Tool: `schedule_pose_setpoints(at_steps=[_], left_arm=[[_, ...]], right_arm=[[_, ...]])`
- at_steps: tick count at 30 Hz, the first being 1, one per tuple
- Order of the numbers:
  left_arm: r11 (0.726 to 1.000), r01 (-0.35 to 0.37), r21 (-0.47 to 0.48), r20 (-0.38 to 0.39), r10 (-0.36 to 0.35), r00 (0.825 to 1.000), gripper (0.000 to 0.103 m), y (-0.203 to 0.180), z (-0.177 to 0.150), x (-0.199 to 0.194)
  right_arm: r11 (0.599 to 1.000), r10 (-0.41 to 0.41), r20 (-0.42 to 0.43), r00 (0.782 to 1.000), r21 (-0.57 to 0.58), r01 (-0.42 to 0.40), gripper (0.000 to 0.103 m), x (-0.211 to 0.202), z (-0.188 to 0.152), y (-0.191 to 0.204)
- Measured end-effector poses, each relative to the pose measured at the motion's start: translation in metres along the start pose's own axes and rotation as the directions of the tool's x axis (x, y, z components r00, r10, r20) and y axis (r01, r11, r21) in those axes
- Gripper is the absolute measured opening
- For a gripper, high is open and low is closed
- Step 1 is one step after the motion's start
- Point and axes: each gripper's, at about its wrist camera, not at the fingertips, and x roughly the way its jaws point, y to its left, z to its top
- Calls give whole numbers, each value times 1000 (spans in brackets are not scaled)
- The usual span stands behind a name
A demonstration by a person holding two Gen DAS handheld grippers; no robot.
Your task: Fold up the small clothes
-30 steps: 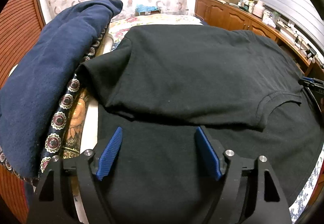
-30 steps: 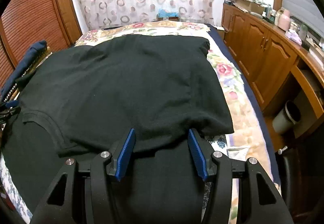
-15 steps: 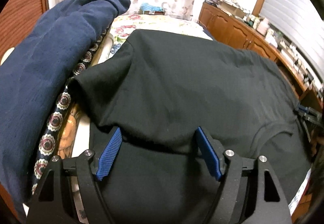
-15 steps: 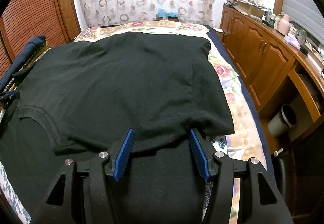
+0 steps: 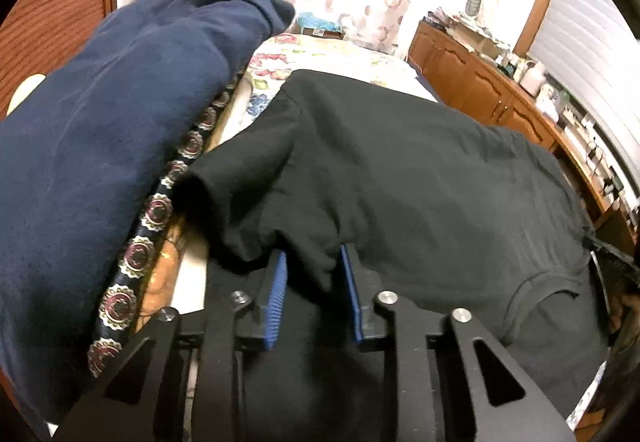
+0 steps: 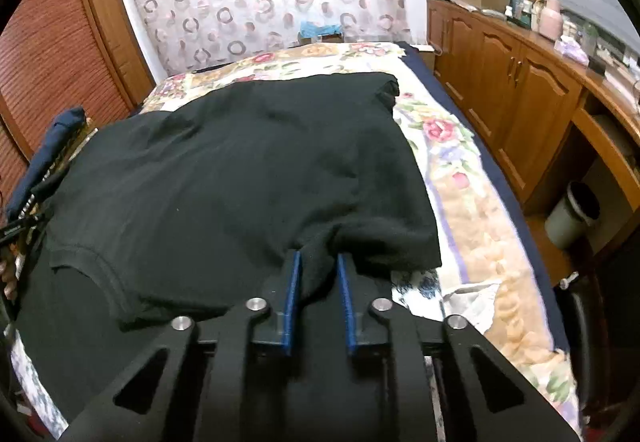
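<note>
A black T-shirt (image 5: 420,178) lies spread on the bed, its top part folded down so the neckline (image 5: 540,282) faces me; it also shows in the right wrist view (image 6: 240,170). My left gripper (image 5: 314,262) is shut on the folded edge near the left sleeve, with cloth bunched between the blue pads. My right gripper (image 6: 318,262) is shut on the folded edge near the right sleeve (image 6: 392,242). Each gripper shows at the far edge of the other's view.
A navy blue garment (image 5: 100,146) is piled over a patterned cloth (image 5: 136,254) at the left. The floral bedspread (image 6: 460,202) runs along the right side. Wooden cabinets (image 6: 520,90) and a bin (image 6: 572,218) stand right of the bed; a curtain hangs behind.
Both grippers have closed from wide open onto the folded edge of the black T-shirt, bunching the cloth between the pads. The left gripper has moved forward and left.
</note>
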Motion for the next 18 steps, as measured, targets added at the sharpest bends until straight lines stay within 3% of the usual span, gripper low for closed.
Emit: schedule_pose_setpoints(at_steps=[3,8,18], left_arm=[[1000,0,19,5,0,1000,8,-1,-1,-3],[997,38,65,82,-44,996,6,-14,-5,-33],[990,75,120,229,-101,968,6,-23,-27,-111]], right_arm=[[1000,-2,7,1000,-25,2,6,1,-2,6],[999,26,97,995,-50,-21,4,-19,-4,9],[993,49,233,971,-112,-23,3,-75,-30,20]])
